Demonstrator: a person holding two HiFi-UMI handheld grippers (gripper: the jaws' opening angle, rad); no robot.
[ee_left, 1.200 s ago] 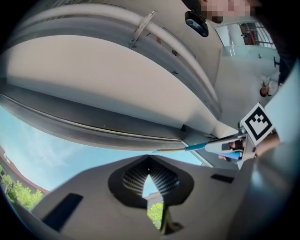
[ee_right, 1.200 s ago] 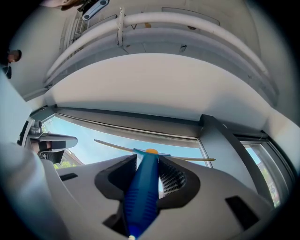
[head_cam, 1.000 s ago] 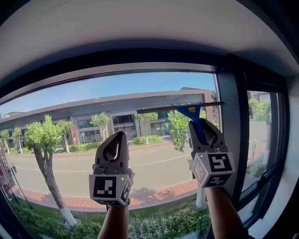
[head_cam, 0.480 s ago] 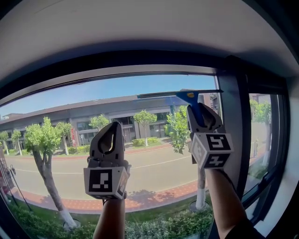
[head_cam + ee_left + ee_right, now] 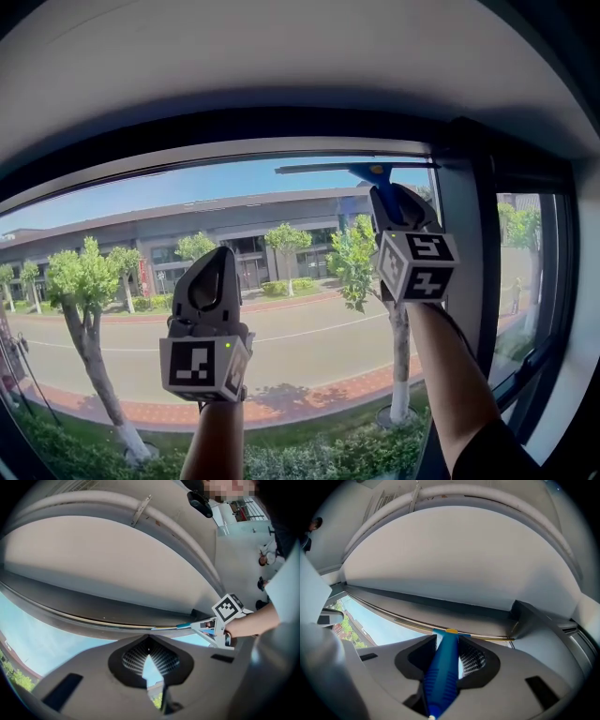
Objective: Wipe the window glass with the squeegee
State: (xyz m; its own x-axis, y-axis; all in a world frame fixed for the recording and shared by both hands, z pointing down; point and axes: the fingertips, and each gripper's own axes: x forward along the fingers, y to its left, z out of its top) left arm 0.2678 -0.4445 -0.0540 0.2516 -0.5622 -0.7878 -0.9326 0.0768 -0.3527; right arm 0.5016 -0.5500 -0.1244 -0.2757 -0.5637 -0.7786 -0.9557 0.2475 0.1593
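Observation:
The blue-handled squeegee is held up against the window glass, its thin blade lying level along the glass's top edge by the right corner. My right gripper is shut on the blue handle, which runs up between the jaws to the blade under the dark top frame. My left gripper hangs lower and to the left in front of the glass, shut with nothing in it. In the left gripper view the jaws meet, and the right gripper with the squeegee shows at the right.
A dark top frame and a grey ceiling soffit sit just above the blade. A dark vertical mullion stands right of the right gripper, with a second pane beyond. Street, trees and buildings lie outside.
My right gripper has carried the squeegee upward, from mid-pane to the glass's top edge. My left gripper has drifted slightly down and left, still shut.

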